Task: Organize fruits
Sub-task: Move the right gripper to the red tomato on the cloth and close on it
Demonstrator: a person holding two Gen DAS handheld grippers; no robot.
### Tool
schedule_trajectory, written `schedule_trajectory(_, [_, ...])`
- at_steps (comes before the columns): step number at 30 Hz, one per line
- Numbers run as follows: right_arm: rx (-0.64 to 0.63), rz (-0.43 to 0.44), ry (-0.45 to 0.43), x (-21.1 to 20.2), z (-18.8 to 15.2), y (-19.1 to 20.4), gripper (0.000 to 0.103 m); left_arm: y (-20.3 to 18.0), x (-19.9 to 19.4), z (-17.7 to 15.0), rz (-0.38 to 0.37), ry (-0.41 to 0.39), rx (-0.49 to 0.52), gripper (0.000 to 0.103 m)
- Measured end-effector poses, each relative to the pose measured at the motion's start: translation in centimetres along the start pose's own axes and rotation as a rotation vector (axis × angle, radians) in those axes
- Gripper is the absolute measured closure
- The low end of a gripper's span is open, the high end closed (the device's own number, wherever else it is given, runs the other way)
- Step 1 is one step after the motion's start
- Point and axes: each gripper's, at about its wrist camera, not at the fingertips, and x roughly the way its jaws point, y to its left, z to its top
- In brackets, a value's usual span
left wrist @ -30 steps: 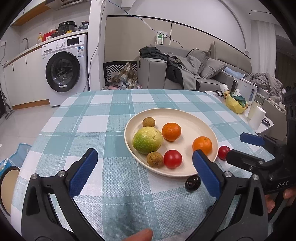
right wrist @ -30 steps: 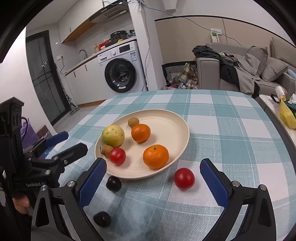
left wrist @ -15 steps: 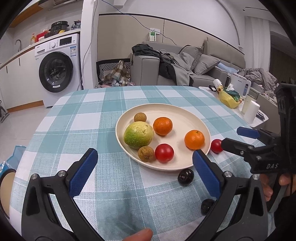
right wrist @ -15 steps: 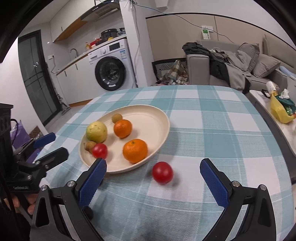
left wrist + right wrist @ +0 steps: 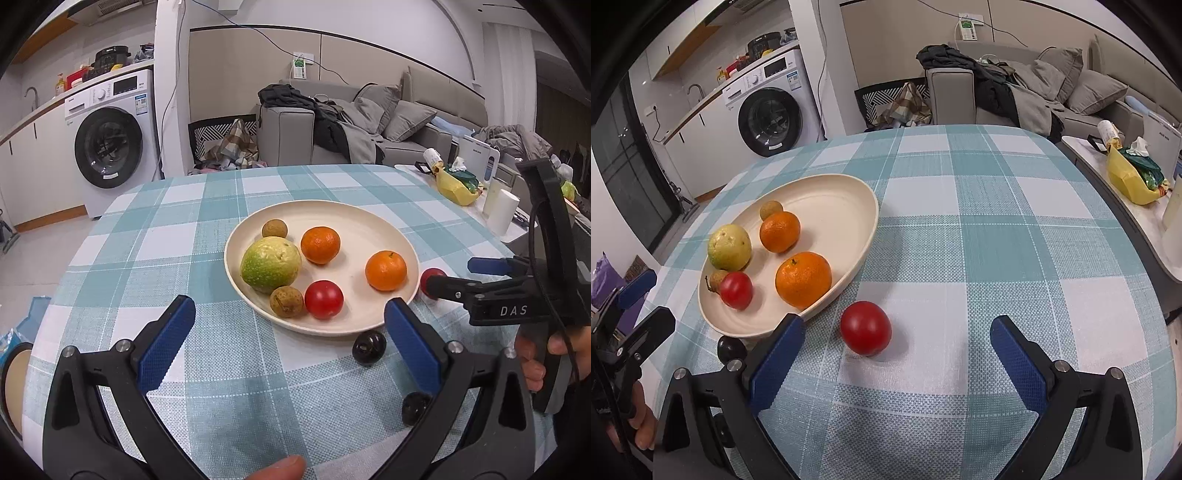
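My right gripper (image 5: 892,363) hangs with fingers spread wide around a loose red tomato (image 5: 865,327) beside the cream plate (image 5: 849,192), ready, I judge, to lift it in. My left gripper (image 5: 288,345) waits released, empty. A teal-checked cloth covers the bench; washing machine (image 5: 109,142) and sofa (image 5: 406,125) stand beyond.

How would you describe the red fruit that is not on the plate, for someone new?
Find the cream plate on the checked tablecloth. Just outside its near rim lies a red fruit, alone on the cloth between the right gripper's open fingers; its red twin sits inside the plate.
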Motion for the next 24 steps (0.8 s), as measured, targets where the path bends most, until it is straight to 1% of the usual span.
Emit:
schedule_trajectory(4, [-0.014,0.009,0.011,0.2,-0.1,0.2,0.002,-0.1,-0.1,0.0,0.004,-0.004,0.005,0.001])
schedule_trajectory(6, [-0.013,0.012,0.012,0.3,-0.1,0.3,0.009,-0.1,-0.1,0.0,0.004,-0.003,0.004,0.001])
schedule_trajectory(7, [-0.013,0.019,0.016,0.4,-0.1,0.3,0.015,-0.1,-0.1,0.0,0.004,-0.003,0.004,0.001])
schedule_trajectory(8, [-0.014,0.026,0.021,0.5,0.0,0.3,0.019,-0.1,-0.1,0.0,0.004,-0.003,0.005,0.001])
schedule_trajectory(11, [-0.022,0.04,0.031,0.6,0.0,0.5,0.023,-0.1,-0.1,0.0,0.004,-0.003,0.007,0.001])
schedule_trajectory(13, [-0.031,0.037,0.028,0.5,-0.1,0.7,0.024,-0.1,-0.1,0.0,0.004,-0.002,0.008,0.001])
schedule_trajectory(16, [-0.03,0.048,0.035,0.6,-0.1,0.7,0.027,-0.1,-0.1,0.0,0.004,0.0,0.007,0.001])
schedule_trajectory(19, [-0.034,0.057,0.041,0.7,-0.1,0.8,0.036,-0.1,-0.1,0.0,0.006,0.0,0.006,0.001])
schedule_trajectory(24, [-0.057,0.05,0.037,0.6,-0.2,1.3,0.043,-0.2,-0.2,0.0,0.008,0.002,0.004,0.001])
